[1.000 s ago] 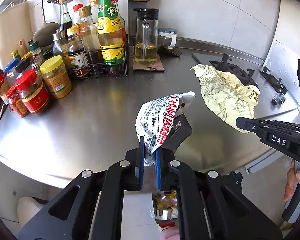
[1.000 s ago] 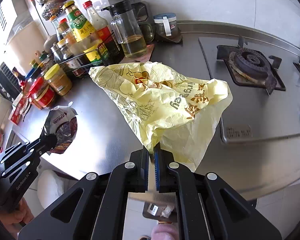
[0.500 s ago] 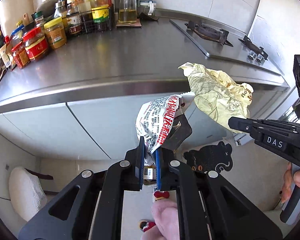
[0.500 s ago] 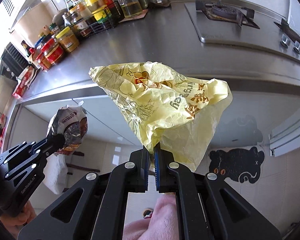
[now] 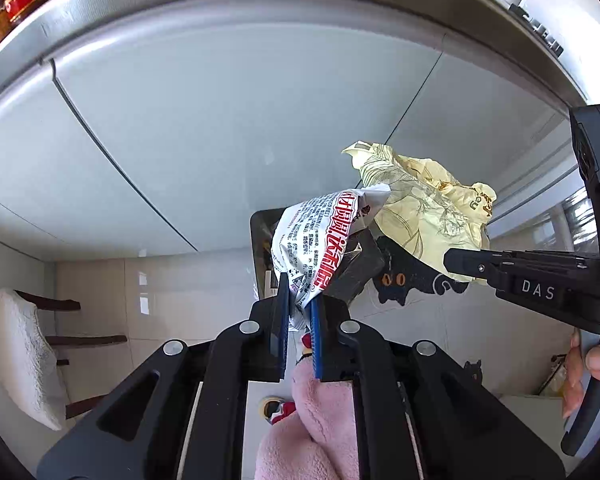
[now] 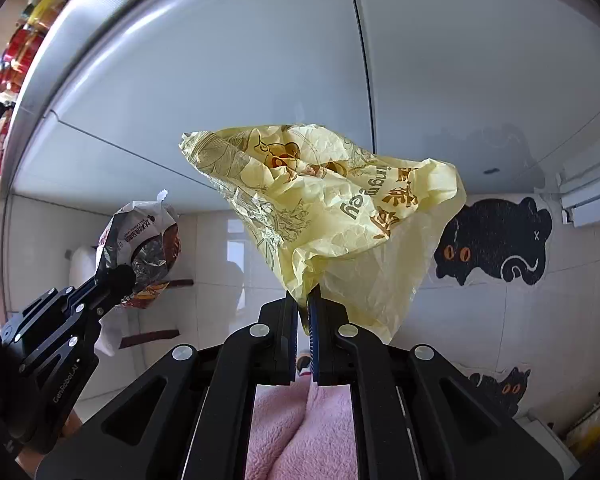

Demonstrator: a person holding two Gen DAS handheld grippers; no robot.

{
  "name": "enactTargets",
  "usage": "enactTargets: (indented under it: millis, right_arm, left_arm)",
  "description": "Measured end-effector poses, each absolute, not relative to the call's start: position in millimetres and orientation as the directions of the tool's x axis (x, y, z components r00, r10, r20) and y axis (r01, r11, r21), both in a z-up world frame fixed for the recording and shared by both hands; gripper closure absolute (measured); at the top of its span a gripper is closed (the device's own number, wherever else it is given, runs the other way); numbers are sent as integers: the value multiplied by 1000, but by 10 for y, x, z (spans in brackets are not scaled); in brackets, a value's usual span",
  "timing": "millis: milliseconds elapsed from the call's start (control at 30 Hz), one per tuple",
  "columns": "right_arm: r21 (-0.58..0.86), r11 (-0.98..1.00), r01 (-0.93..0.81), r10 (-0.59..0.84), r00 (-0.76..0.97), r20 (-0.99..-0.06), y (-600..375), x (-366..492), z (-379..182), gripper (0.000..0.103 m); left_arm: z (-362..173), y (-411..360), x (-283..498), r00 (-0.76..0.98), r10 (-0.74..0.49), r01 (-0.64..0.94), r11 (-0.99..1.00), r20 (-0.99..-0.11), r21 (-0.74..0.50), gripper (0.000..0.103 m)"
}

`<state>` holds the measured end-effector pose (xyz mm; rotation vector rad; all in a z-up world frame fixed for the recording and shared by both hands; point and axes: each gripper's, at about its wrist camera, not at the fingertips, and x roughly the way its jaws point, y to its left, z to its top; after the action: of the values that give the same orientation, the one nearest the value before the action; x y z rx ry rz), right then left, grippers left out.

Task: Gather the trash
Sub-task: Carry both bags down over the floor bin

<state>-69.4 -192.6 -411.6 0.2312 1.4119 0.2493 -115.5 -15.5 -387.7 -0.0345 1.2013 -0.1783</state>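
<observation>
The left gripper [image 5: 299, 312] pinches a white snack wrapper [image 5: 320, 240] with red letters. The right gripper [image 6: 304, 308] pinches a crumpled yellow paper bag [image 6: 332, 208]. Both pieces of trash hang in front of the pale cabinet doors [image 5: 220, 120], above a black cat mat [image 6: 496, 240]
</observation>
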Motion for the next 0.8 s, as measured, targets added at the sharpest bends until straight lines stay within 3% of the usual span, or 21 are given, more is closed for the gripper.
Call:
enactTargets:
  millis: [333, 600, 733, 800]
  right_arm:
    - [256, 967, 4, 256, 17, -966, -1787, -159, -5082, 96]
    - [263, 963, 59, 265, -33, -964, -1725, 23, -5535, 96]
    - [296, 946, 129, 306, -59, -950, -1822, 95, -5695, 93]
    - [304, 942, 140, 315, -63, -947, -1799, 132, -5699, 93]
  left_arm:
    - [-4882, -176, -731, 216, -162, 141, 981, -963, -134, 95]
    - [-5390, -97, -442, 170, -199, 67, 980, -965, -190, 93]
    - [-5477, -129, -334, 144, -219, 64, 975, -965, -212, 82]
    - [-5472, -150, -309, 145, -225, 73, 974, -964, -216, 81]
